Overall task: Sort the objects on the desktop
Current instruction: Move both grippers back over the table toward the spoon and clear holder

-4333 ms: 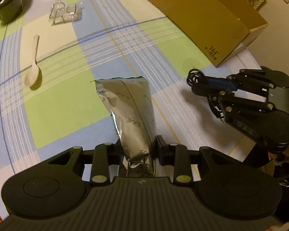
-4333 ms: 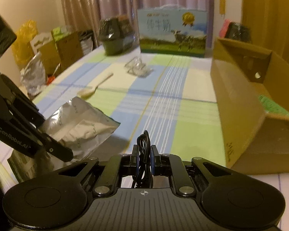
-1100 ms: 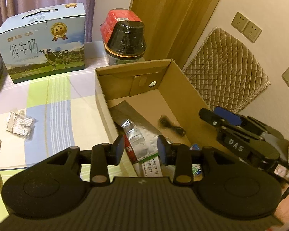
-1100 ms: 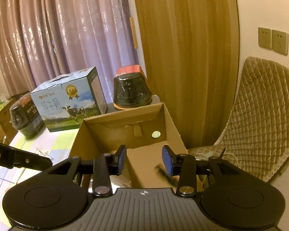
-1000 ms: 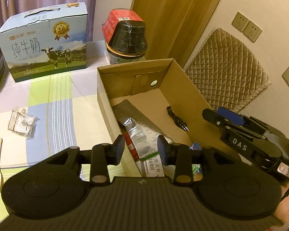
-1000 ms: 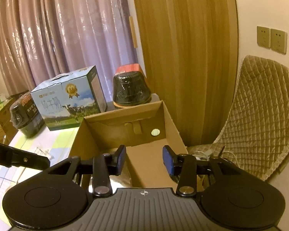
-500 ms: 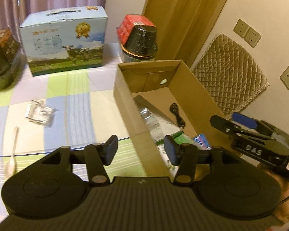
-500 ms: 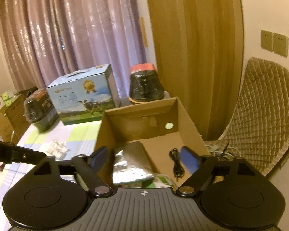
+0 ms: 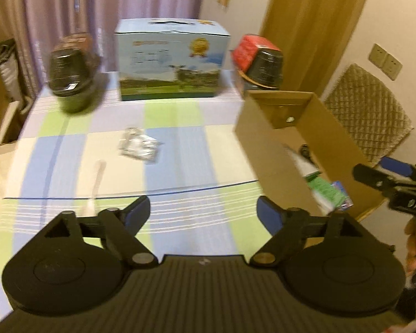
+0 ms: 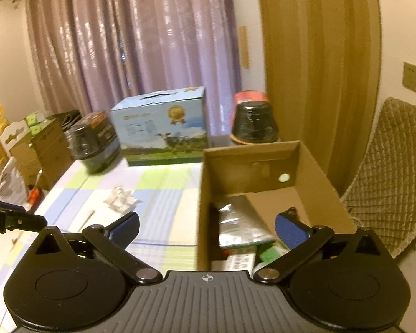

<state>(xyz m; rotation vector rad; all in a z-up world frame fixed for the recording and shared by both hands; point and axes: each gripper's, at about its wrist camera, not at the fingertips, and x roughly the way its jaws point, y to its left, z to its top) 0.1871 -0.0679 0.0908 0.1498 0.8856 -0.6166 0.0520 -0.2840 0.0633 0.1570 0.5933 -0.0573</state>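
Note:
An open cardboard box (image 9: 266,149) (image 10: 316,177) stands on the checked tablecloth at the right. A silver foil bag (image 10: 235,227) and a black cable (image 9: 305,149) lie inside it with other packets. A crumpled clear wrapper (image 9: 138,145) (image 10: 120,198) and a white spoon (image 9: 94,191) (image 10: 87,217) lie on the cloth. My left gripper (image 9: 203,212) is open and empty above the cloth, left of the box. My right gripper (image 10: 206,226) is open and empty above the box's near left wall.
A blue milk carton box (image 9: 170,61) stands at the back of the table between two dark lidded pots (image 9: 72,72) (image 9: 262,63). A quilted chair back (image 9: 368,111) is beyond the table's right edge. Boxes and bags (image 10: 27,149) stand at the left.
Both grippers let go of the foil bag and the cable, which now lie in the box. Both have opened wide and pulled back and left from the box.

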